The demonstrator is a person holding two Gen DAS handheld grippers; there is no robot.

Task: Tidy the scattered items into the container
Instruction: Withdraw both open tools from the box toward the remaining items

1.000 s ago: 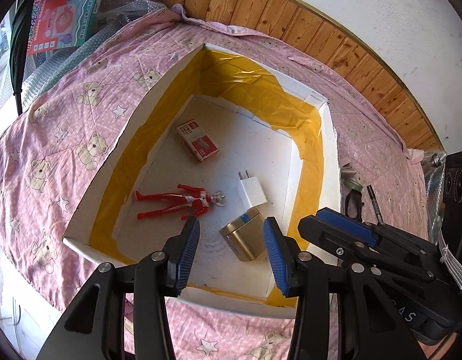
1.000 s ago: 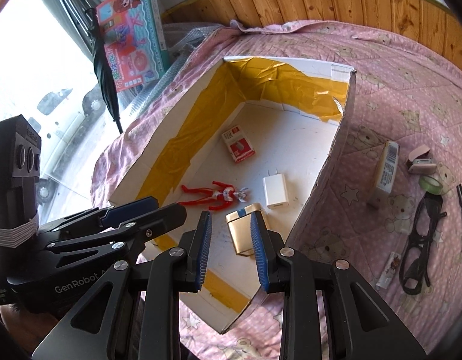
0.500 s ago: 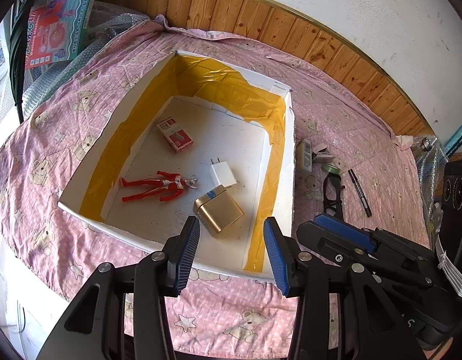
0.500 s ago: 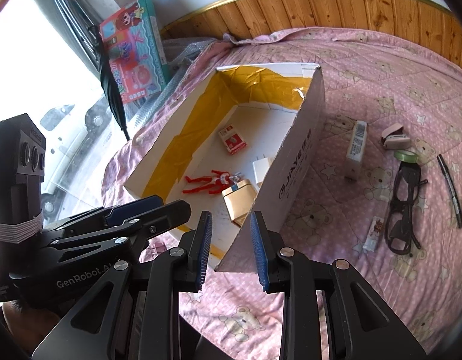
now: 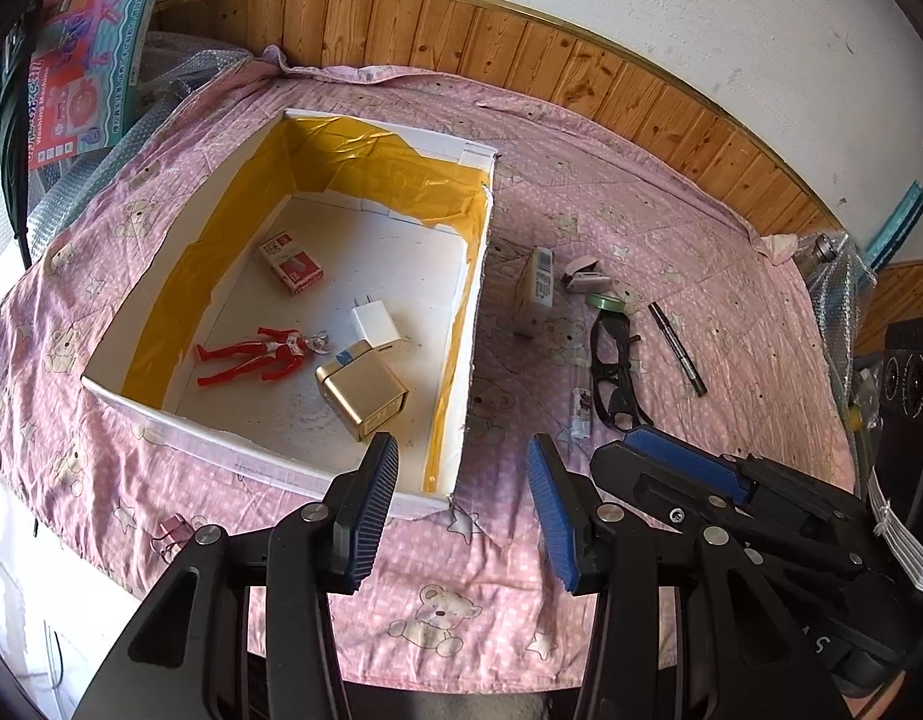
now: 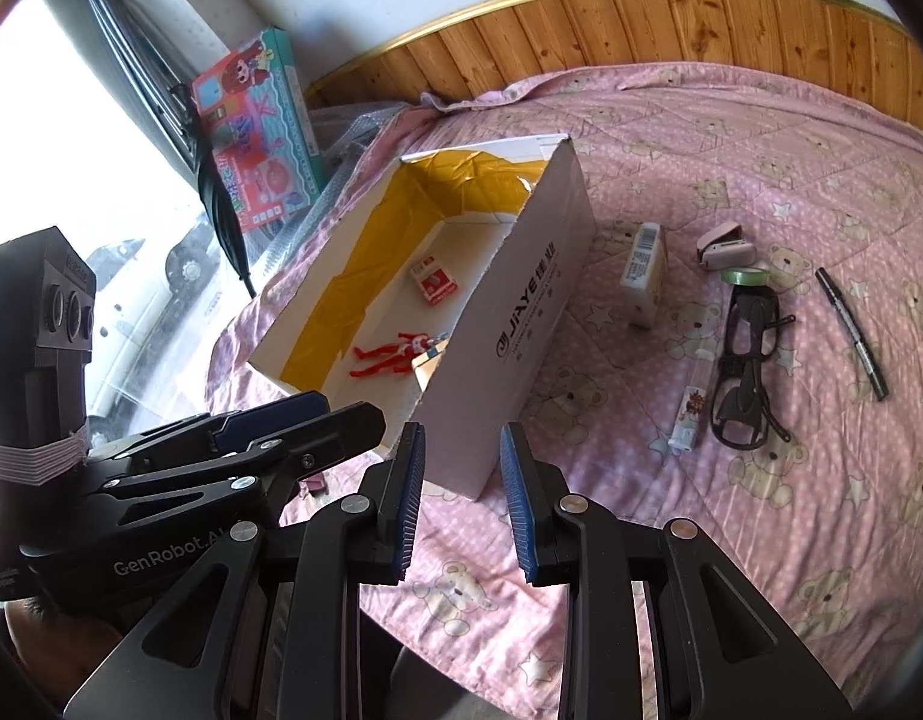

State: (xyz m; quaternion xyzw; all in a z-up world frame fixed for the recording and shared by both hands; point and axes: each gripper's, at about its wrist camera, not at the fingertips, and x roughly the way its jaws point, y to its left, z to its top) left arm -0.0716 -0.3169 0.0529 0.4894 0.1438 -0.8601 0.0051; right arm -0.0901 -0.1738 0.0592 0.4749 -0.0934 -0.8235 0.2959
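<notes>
Left gripper [image 5: 461, 504] held with jaws spread, nothing between them, above the pink bear-print quilt [image 5: 731, 276] just off the near right corner of the white cardboard box [image 5: 179, 420]. Right gripper [image 6: 461, 501] also spread and empty, a narrower gap, aimed at the near end of the box's outer wall [image 6: 521, 312], which carries printed lettering. Neither gripper touches anything. Inside the box, lined with yellow tape on the walls: a gold rectangular tin [image 5: 362, 393] nearest the left jaws, a white plug adapter [image 5: 374, 324] just behind it, a red action figure [image 5: 260, 354] lying flat to its left, a small red-and-white carton [image 5: 292, 261] farther back. Loose on the quilt, right of the box and apart from both grippers: a white packet with a barcode [image 6: 644, 273], a pale pink stapler [image 6: 725, 246], a green tape roll [image 6: 746, 277], black glasses [image 6: 746, 360], a black marker pen [image 6: 851, 333], and a small white tube [image 6: 689, 414] beside the glasses. A colourful toy box [image 6: 257, 126] leans at the far left by the window.
</notes>
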